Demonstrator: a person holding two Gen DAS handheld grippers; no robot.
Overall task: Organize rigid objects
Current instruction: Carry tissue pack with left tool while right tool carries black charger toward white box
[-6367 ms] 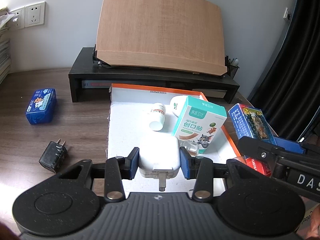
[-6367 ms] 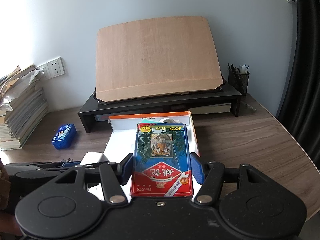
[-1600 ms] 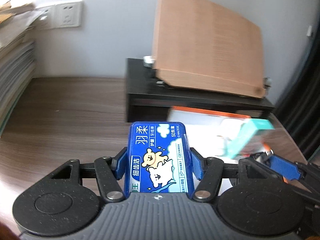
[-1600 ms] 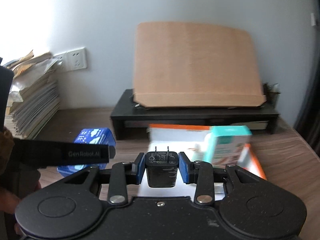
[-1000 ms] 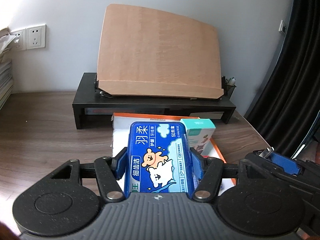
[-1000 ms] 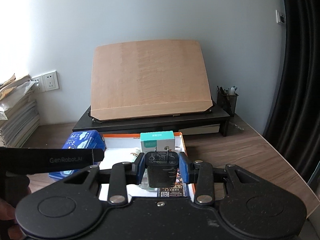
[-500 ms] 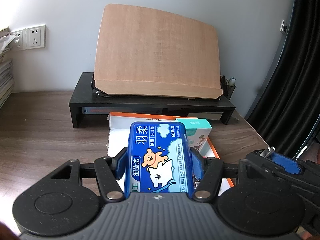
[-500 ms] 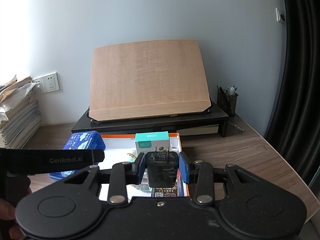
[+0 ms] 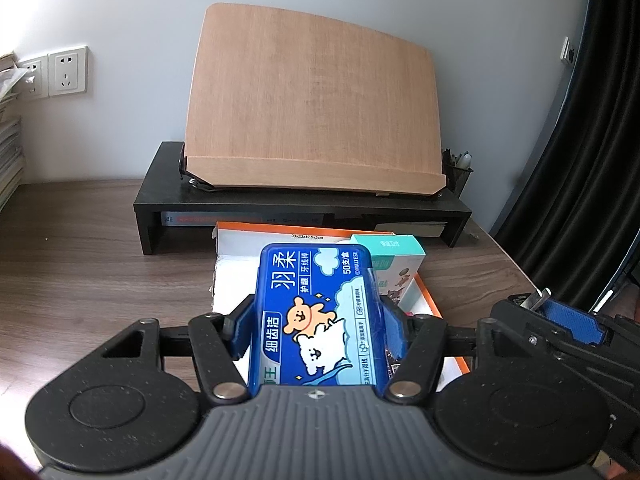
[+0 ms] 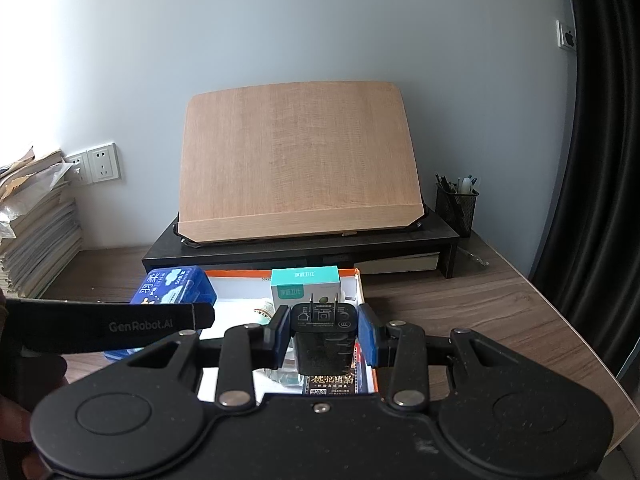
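Note:
My left gripper (image 9: 318, 328) is shut on a blue floss-pick box (image 9: 316, 316) with a cartoon bear, held above the near left part of the orange-rimmed white tray (image 9: 256, 236). That box also shows in the right wrist view (image 10: 172, 292). My right gripper (image 10: 324, 336) is shut on a black plug adapter (image 10: 323, 340), prongs up, held over the tray (image 10: 240, 282). A teal bandage box (image 10: 306, 286) stands in the tray and also shows in the left wrist view (image 9: 394, 260). A playing-card box (image 10: 332, 380) lies in the tray below the adapter.
A wooden book stand (image 10: 300, 160) sits on a black monitor riser (image 10: 400, 240) behind the tray. A mesh pen holder (image 10: 456, 204) stands at the riser's right end. A stack of papers (image 10: 36, 220) is at the far left. Black curtains (image 10: 600, 160) hang on the right.
Both grippers kept their hold and shifted slightly forward over the tray. Earlier the left gripper held a white charger and the right a card box; those now lie in the tray.

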